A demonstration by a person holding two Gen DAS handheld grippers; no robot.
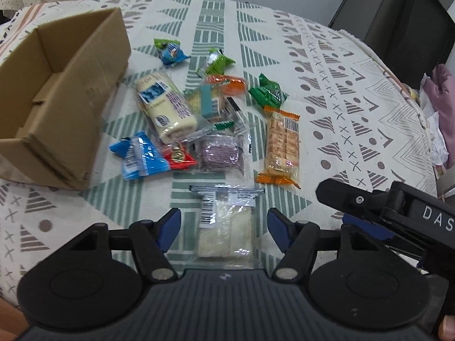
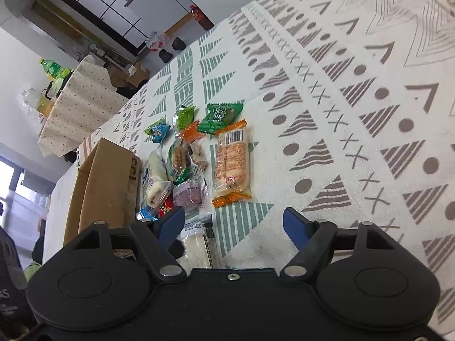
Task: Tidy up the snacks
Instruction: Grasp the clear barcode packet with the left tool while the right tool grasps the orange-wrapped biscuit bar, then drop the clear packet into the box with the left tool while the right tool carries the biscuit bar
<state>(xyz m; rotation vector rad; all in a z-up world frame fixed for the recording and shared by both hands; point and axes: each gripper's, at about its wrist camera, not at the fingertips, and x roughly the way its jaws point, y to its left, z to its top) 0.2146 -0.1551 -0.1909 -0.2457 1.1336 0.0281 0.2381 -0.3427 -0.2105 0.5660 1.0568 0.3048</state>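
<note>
left gripper [image 1: 224,228] fingers wide around a clear pack [image 1: 226,227], right gripper [image 2: 233,227] wide and empty; closing hard could crush the soft cake.

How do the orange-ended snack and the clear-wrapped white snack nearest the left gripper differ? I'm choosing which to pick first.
The orange-ended snack holds a tan bar with orange crimped ends; the clear-wrapped white snack shows pale white contents and a barcode label. The orange-ended snack lies farther out, clear of both grippers; the clear-wrapped white snack sits between the open left gripper fingers. Both lie flat on the tablecloth.
</note>
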